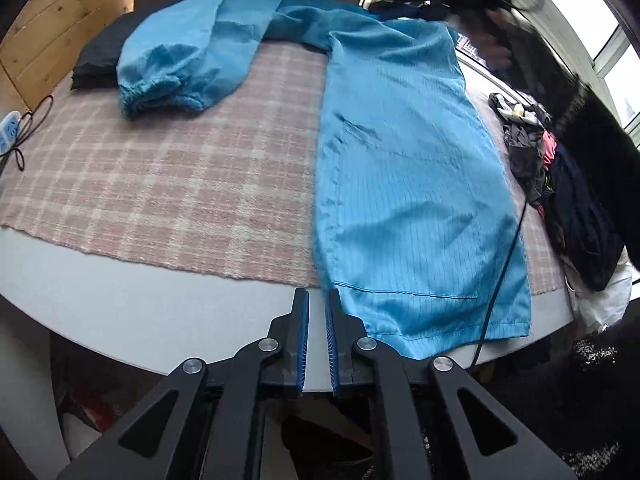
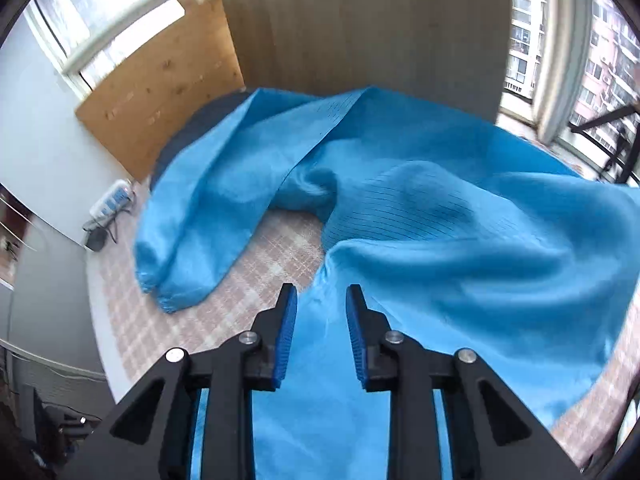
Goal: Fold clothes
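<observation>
A light blue long-sleeved coat (image 1: 400, 180) lies on a pink plaid cloth (image 1: 180, 180) over a grey round table (image 1: 140, 312). Its body runs toward me and its sleeve (image 1: 180, 64) is bent off to the far left. My left gripper (image 1: 317, 294) is at the table's near edge, just left of the coat's hem corner, open by a narrow gap with nothing in it. In the right wrist view the coat (image 2: 440, 240) is rumpled and blurred. My right gripper (image 2: 321, 294) hovers open over its body, near the sleeve (image 2: 188, 232).
A folded dark garment (image 1: 100, 60) lies at the far left by a wooden board (image 1: 60, 20). A power strip (image 1: 10, 132) sits at the left edge. A heap of mixed clothes (image 1: 560, 184) fills the right side. A black cable (image 1: 504, 260) crosses the coat's right part.
</observation>
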